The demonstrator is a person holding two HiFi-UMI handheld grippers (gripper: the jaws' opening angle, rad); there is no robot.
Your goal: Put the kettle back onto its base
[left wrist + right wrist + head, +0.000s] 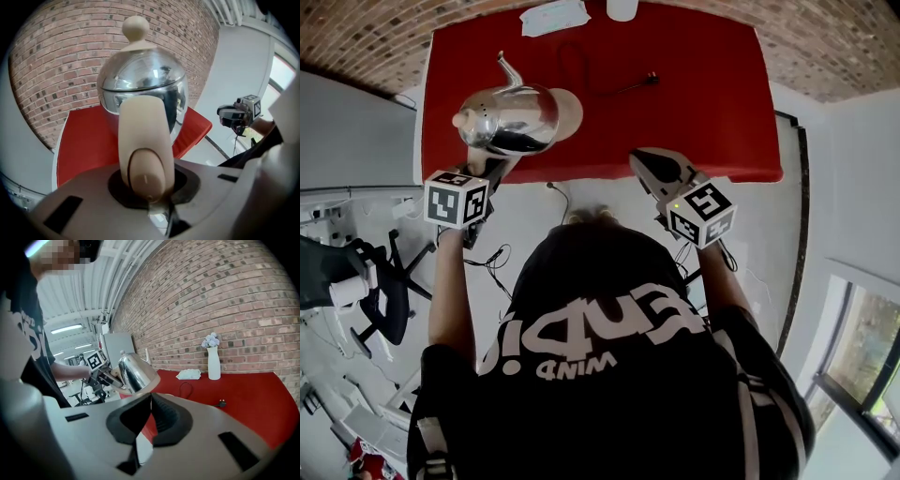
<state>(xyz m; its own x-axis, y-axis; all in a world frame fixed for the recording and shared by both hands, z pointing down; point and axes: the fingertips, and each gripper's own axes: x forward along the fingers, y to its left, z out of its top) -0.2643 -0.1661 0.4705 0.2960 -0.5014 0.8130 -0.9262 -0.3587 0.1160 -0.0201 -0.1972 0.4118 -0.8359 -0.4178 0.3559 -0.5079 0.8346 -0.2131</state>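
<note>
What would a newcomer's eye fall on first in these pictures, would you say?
A shiny metal kettle, gripped by its cream handle in the left claw, hangs over the near left corner of the red table. The right claw is shut and empty at the table's near edge. A white vase stands by the brick wall.

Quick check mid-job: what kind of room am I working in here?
Probably a lab or studio workspace, not a home kitchen: a bare brick wall, ceiling strip lights, and an office chair and loose cables by the red table.
</note>
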